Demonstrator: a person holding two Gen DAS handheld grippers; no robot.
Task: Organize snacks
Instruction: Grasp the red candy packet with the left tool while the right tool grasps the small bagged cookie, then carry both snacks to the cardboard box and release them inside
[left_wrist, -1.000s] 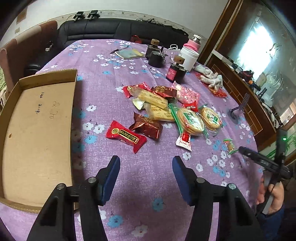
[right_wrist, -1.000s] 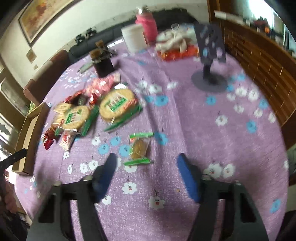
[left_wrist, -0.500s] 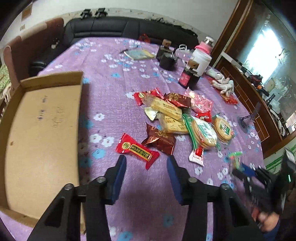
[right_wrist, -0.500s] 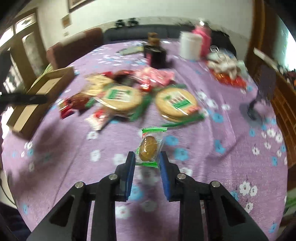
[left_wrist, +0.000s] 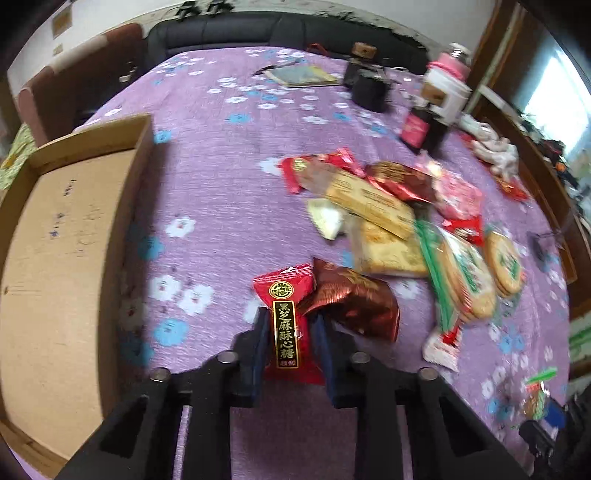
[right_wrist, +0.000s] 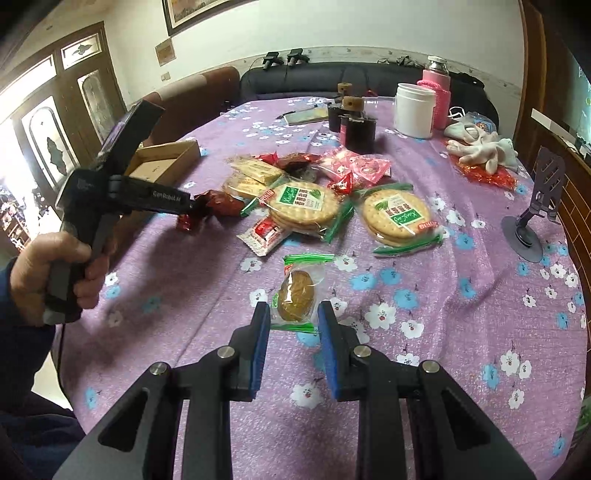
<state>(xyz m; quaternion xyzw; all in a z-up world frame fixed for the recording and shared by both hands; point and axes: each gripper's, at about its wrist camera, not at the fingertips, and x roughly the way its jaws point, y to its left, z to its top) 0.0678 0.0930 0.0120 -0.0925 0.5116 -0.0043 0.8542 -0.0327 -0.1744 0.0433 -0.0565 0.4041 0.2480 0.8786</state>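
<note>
**Two snacks caught, box waits on the left**

A big table with a purple flowered cloth (right_wrist: 461, 369) fills the room. The left gripper (left_wrist: 291, 332) is squeezed shut on a red candy packet (left_wrist: 286, 328). The packet's long side points straight away from the gripper, between the blue pads. The right gripper (right_wrist: 291, 317) is narrow, and its pads pinch a small cookie in a clear green-edged wrapper (right_wrist: 297, 291). The cardboard box (left_wrist: 55, 258) sits just to the left of the red packet. The left hand is much nearer to it, so I think the red packet goes in first. The other snacks (right_wrist: 306, 203) lie in a pile farther back.
</note>
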